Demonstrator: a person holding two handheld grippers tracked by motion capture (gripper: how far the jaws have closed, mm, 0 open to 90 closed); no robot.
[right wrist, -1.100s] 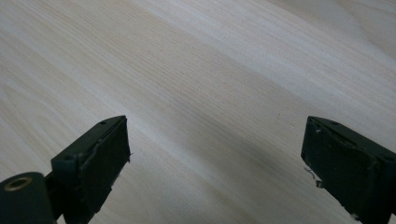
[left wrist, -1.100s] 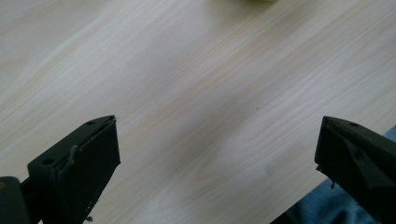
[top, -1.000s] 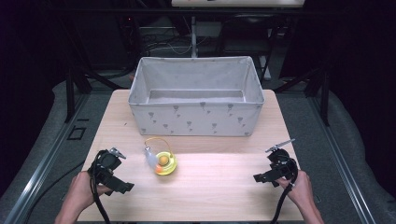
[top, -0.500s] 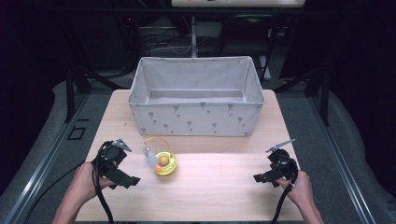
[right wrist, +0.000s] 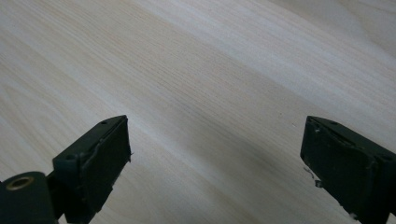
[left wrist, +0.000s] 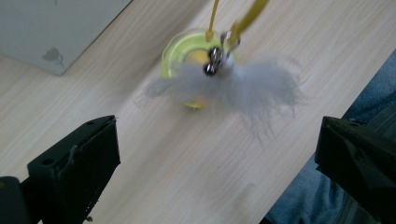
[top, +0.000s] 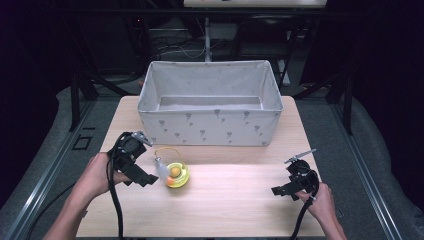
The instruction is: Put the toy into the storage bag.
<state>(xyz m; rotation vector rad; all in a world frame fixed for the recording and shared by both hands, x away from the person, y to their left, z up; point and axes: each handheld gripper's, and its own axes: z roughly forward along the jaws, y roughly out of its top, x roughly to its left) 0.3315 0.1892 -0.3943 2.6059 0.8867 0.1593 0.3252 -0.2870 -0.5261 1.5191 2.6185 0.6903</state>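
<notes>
Since 1 s ago the left gripper point(top: 148, 176) has slid right along the table and now sits just beside the yellow toy point(top: 176, 174), jaws spread wide w/ nothing between them. That toy (round, glossy yellow-green plastic w/ an orange ball inside) rests on the table's front-left part, in front of the bin. From it rises a thin yellow loop point(top: 167, 151) carrying small metal bells point(left wrist: 212, 61) and a wispy grey feather point(left wrist: 243, 88), blurred in the left gripper view. Right gripper point(top: 278, 190) hovers low over bare wood at front right, well apart from the toy, jaws also wide & empty. Behind stands a rectangular grey fabric bin point(top: 210, 127) w/ small printed motifs. Table point(top: 230, 210) is pale wood-grain laminate; dark room, metal frames & grey floor around.
</notes>
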